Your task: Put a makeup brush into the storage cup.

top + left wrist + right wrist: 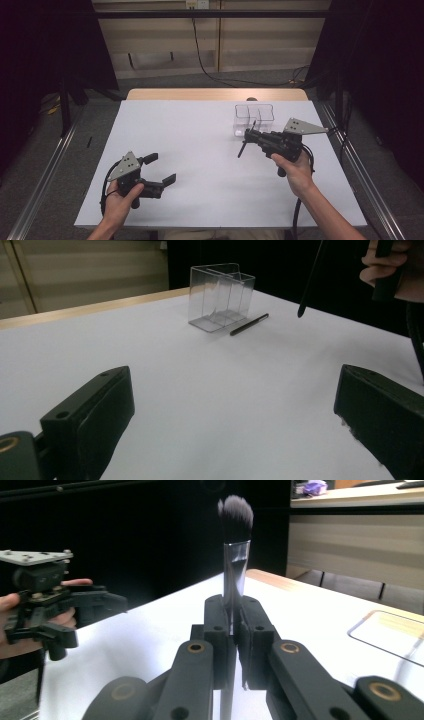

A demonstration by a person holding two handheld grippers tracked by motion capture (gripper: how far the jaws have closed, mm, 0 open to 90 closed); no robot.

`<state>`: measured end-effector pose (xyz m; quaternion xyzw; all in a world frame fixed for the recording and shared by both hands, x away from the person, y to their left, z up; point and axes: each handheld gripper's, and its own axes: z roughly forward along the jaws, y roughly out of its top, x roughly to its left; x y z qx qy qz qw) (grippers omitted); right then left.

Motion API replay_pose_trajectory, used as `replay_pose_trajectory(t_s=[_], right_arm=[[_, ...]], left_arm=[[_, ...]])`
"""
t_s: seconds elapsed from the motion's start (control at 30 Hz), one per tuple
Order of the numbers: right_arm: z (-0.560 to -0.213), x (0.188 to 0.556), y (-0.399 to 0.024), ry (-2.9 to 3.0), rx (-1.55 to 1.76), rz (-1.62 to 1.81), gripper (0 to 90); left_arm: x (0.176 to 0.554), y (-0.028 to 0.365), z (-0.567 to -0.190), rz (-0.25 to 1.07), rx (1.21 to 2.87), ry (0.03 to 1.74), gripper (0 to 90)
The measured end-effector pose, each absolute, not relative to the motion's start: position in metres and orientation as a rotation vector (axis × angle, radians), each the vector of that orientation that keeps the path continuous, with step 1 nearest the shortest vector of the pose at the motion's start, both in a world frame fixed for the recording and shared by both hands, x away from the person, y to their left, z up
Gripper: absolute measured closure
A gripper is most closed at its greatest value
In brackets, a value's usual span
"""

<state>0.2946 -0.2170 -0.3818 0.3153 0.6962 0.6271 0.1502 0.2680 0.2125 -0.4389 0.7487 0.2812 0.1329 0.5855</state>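
Right claw [232, 630] clenched on makeup brush [235, 555], bristles up, handle hanging below, raised over tabletop [200, 150] just beside clear organizer [254, 119]. Left claw [162, 169] released wide, holding nothing, near tabletop's front-left. Second brush [249, 324] lies touching organizer.

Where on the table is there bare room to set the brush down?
Free: the wide white stretch between the left gripper and the clear organizer, plus the far-left side. Crowded: the far-right corner, with the organizer, a dark pen beside it, and the right gripper holding the brush.
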Motion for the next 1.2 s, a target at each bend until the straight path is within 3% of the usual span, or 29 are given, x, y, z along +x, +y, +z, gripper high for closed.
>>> replay_pose_trajectory(t_s=[1.2], right_arm=[[-0.347, 0.351, -0.237, 1.873, 0.965, 1.713, 83.8]], left_arm=[[0.259, 0.235, -0.449, 0.353, 1.727, 0.733, 2.2]])
